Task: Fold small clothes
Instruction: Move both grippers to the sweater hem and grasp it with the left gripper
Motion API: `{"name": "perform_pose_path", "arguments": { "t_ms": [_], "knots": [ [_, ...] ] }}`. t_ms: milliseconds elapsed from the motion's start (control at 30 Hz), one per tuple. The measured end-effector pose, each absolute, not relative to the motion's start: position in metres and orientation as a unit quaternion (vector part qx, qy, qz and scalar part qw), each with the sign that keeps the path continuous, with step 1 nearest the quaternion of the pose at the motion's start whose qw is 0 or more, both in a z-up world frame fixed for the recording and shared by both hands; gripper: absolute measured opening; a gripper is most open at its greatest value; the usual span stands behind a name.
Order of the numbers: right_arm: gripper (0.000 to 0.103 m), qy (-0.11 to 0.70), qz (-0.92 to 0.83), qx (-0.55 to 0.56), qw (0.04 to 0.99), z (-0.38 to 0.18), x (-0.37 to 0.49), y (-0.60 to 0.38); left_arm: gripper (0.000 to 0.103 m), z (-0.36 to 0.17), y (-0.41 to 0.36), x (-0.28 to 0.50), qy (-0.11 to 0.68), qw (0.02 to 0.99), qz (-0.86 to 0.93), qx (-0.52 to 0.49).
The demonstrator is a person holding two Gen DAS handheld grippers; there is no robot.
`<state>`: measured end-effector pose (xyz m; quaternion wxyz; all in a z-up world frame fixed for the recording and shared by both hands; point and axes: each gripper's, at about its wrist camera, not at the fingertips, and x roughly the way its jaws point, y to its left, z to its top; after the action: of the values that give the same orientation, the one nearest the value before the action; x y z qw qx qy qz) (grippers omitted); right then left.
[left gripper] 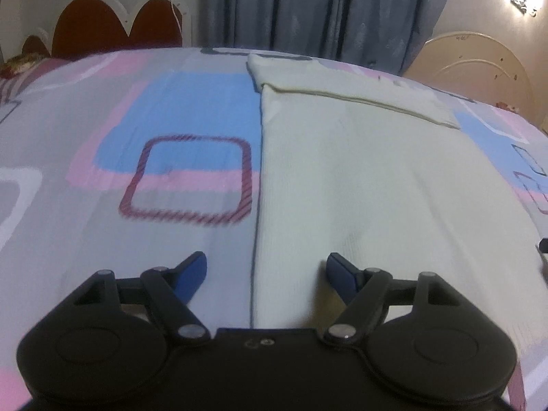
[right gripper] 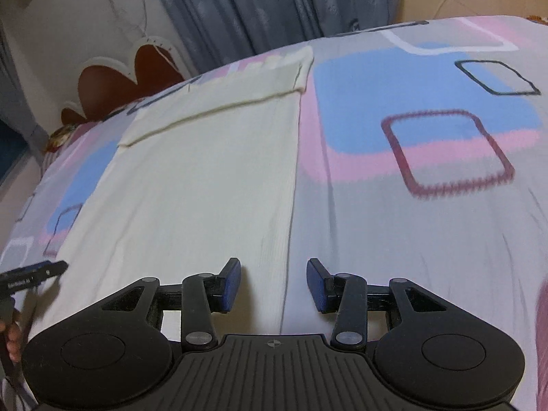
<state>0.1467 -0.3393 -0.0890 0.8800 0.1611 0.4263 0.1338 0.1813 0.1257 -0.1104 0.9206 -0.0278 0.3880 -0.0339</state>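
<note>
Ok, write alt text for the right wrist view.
An open, empty right claw hovers over the right edge of a cream garment lying flat on a bedspread patterned with blue, pink and grey squares. Grey curtains hang beyond the bed.

The cream garment (left gripper: 359, 171) was a matt, finely ribbed knit cloth. The bedsheet (left gripper: 102, 137) under it looked like smooth printed cotton. Each hand-held gripper (right gripper: 273, 282) was matt black plastic with dull metal pivot pins and blue rubbery pads (right gripper: 231, 284). The curtain (left gripper: 308, 7) at upper centre was soft grey fabric.
</note>
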Motion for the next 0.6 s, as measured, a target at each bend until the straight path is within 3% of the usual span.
{"name": "perform_pose_path", "arguments": {
  "t_ms": [433, 600],
  "knots": [
    [0.042, 0.419, 0.154, 0.212, 0.870, -0.090, 0.073, -0.339, 0.073, -0.112, 0.140, 0.125, 0.397, 0.906, -0.100, -0.109],
    [0.042, 0.416, 0.159, 0.268, 0.854, -0.093, 0.080, -0.347, 0.054, -0.114, 0.152, 0.134, 0.397, 0.894, -0.112, -0.173]
  ]
}}
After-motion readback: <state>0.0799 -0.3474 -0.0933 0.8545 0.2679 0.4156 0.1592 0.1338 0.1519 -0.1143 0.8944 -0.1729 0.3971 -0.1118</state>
